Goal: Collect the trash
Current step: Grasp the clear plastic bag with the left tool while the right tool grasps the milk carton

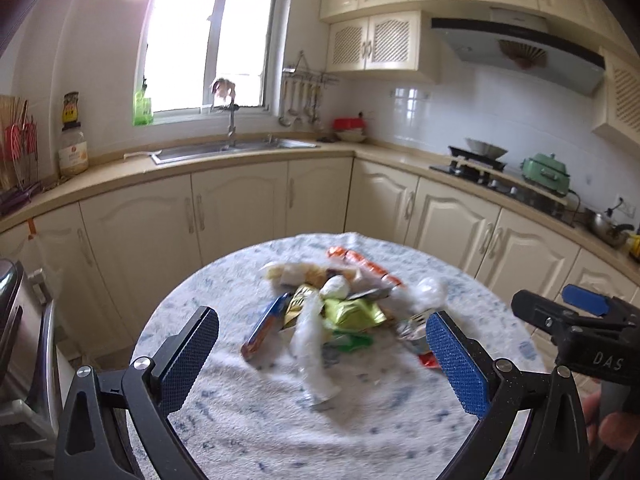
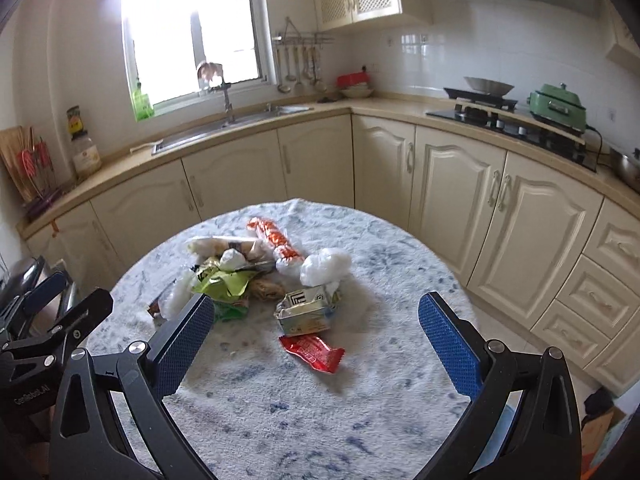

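White and blue fleece covers the round desk (image 2: 360, 380) where we hold both grippers above its near edge, facing a heap of trash (image 2: 256, 276) at the middle. Our left gripper (image 1: 320, 356) has its jaws spread wide and holds nothing; between the blue pads (image 1: 192, 356) we see a clear plastic wrap (image 1: 312, 344), a blue and orange packet (image 1: 266, 328) and a green wrapper (image 1: 352, 312), all lying on the desk, though this view is blurred. Our right gripper (image 2: 316, 344) is likewise wide open and empty. Between its pads lies a red wrapper (image 2: 314, 354), apart from the heap on its near side, and just beyond it a flattened carton (image 2: 308, 308). A white crumpled bag (image 2: 326, 266) sits at the heap's right, an orange tube pack (image 2: 274, 238) at the far side. In the left view the right gripper shows at the right edge, with a hand (image 1: 616, 428) on its grip. Cream cabinets (image 2: 440, 184), a sink (image 2: 224, 128) under the window (image 2: 192, 28) and a stove (image 2: 492, 116) stand behind.
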Available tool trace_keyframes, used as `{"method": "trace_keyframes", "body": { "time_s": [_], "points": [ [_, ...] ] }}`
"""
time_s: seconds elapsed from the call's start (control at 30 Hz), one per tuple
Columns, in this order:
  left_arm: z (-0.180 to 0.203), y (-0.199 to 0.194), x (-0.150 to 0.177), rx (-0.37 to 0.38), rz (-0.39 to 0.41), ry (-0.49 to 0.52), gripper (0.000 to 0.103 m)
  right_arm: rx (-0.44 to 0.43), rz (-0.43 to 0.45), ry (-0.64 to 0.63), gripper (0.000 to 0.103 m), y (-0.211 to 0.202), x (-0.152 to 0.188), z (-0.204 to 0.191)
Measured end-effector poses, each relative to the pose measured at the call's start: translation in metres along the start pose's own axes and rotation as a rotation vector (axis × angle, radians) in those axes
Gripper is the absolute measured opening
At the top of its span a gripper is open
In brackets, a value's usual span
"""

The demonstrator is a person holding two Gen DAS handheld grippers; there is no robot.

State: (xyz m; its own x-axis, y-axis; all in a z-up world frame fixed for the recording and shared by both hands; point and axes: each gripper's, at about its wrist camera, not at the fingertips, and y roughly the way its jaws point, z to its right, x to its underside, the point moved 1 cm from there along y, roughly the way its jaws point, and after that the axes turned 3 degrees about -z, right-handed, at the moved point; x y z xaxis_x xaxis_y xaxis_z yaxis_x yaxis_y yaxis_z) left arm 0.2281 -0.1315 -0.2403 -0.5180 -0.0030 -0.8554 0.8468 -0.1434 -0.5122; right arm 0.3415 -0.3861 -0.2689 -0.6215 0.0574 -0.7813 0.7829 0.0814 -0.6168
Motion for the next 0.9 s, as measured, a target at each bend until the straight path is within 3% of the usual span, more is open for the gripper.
{"method": "trace_keyframes", "body": {
  "time_s": [0.23, 0.63, 0.77, 0.8, 0.87, 0.9],
  "points": [
    [0.002, 0.029, 0.008, -0.026, -0.09, 0.001, 0.102, 0.006, -0.089, -0.003, 0.103, 0.047, 0.01, 0.0],
    [-0.001, 0.107, -0.028, -0.05, -0.22, 0.03, 0.1, -0.025, -0.218, -0.002, 0.103, 0.123, 0.013, 0.005],
    [0.002, 0.145, -0.028, -0.028, -0.283, 0.032, 0.085, -0.019, -0.266, -0.007, 0.103, 0.15, 0.016, 0.004],
    [0.001, 0.152, -0.03, -0.017, -0.295, 0.025, 0.081, -0.02, -0.274, -0.01, 0.098, 0.155, 0.017, 0.004],
    [-0.002, 0.165, -0.032, 0.004, -0.324, 0.008, 0.057, -0.016, -0.289, -0.021, 0.083, 0.163, 0.02, 0.001],
    [-0.005, 0.171, -0.032, 0.021, -0.342, -0.001, 0.054, -0.017, -0.283, -0.033, 0.074, 0.161, 0.019, -0.001]
  ]
}}
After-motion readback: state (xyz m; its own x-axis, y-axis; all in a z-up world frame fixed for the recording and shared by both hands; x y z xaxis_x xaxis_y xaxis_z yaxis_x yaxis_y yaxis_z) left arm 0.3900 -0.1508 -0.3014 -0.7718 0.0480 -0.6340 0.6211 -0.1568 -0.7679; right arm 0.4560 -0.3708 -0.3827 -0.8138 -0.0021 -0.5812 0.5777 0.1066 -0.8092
